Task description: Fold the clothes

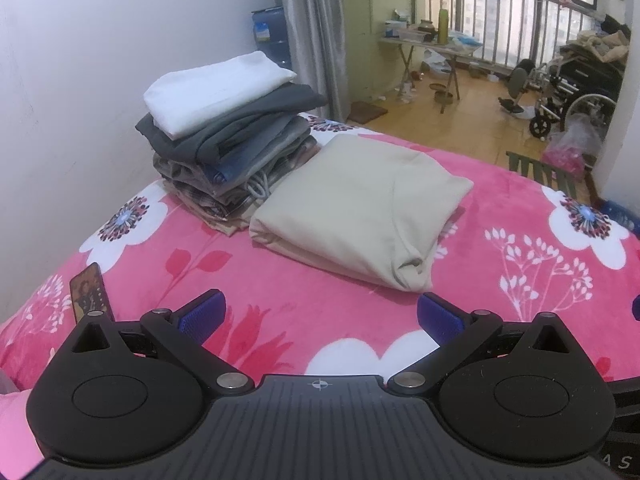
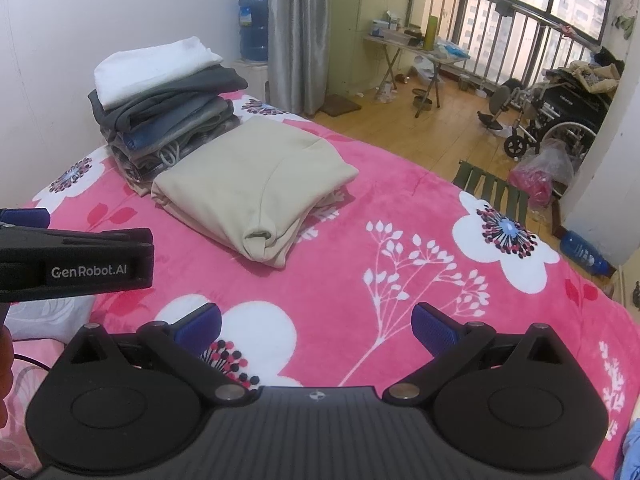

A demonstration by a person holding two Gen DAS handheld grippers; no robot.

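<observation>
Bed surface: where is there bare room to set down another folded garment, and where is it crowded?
Free: the pink blanket right of the beige folded garment, and the strip between it and both open tongs. Crowded: the wall-side corner, where the clothes stack touches the beige garment.

- One pink fleece blanket with white flowers (image 1: 320, 320), covering the bed; it serves as the landmark here.
- One folded beige garment (image 1: 356, 208), lying alone near the blanket's middle.
- One stack of folded clothes (image 1: 232, 140) at the blanket's far left corner, touching the beige garment; one white folded piece (image 1: 212, 88) tops it, and the layers below are too bunched to count.
- Two black handheld grippers with blue finger pads: left gripper (image 1: 320, 316), right gripper (image 2: 316, 324), both over the blanket's near edge.
- One wheelchair (image 2: 552, 120) on the floor beyond the blanket.
- One blue water jug (image 2: 253, 26) beyond the blanket's far corner.
</observation>
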